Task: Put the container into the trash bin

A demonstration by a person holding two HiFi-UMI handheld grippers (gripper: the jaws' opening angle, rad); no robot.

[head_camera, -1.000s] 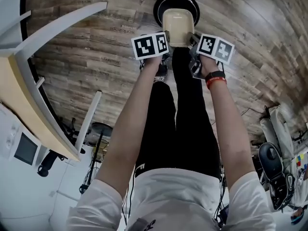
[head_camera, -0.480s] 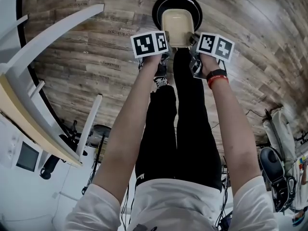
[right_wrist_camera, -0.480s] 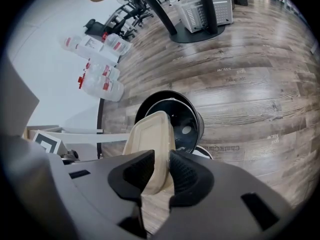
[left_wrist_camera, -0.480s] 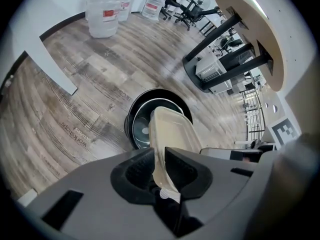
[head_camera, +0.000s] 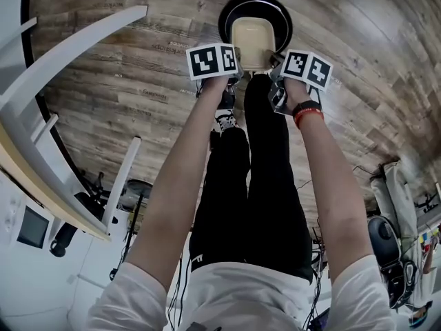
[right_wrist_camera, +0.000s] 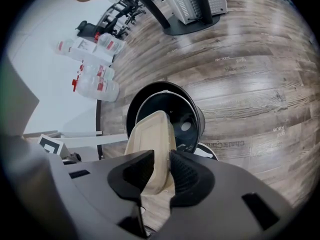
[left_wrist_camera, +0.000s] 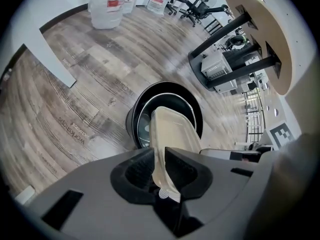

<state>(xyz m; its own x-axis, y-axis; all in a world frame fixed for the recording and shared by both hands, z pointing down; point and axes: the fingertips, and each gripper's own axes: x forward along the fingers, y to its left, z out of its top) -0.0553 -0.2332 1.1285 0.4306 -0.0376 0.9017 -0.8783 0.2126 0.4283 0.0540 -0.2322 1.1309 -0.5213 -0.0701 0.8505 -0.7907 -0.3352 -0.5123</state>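
The container (head_camera: 253, 41), a shallow beige tray with rounded corners, hangs between the 2 tongs, directly over the open mouth of the trash bin (head_camera: 227, 12). In the head view it covers the middle of that opening, with the bin's black rim showing all round its far end. The bin is round and black, has a pale ring just inside its rim, and stands on the wood-plank floor (head_camera: 124, 67) just beyond the person's feet.

The left tongs (left_wrist_camera: 161, 169) are nearly closed, pinching the thin left edge of the container, which stands on edge in the narrow gap and slants away towards the bin. The right tongs (right_wrist_camera: 162, 171) stand a little wider and clamp the container's right rim, with both pads against it. Neither of the tongs has anything else in its grip.

In the head view the 2 marker cubes sit level with each other, the left cube (head_camera: 213, 61) just left of the container and the right cube (head_camera: 307, 69) just right of it. Both bare forearms reach straight out over the black trousers (head_camera: 262, 185), and a red wristband (head_camera: 308, 116) circles the right wrist.

At the near left stands a desk (head_camera: 48, 178) with a tan top and white legs, well apart from the bin. Clear water jugs (left_wrist_camera: 106, 4) with red labels stand on the floor by the far wall.
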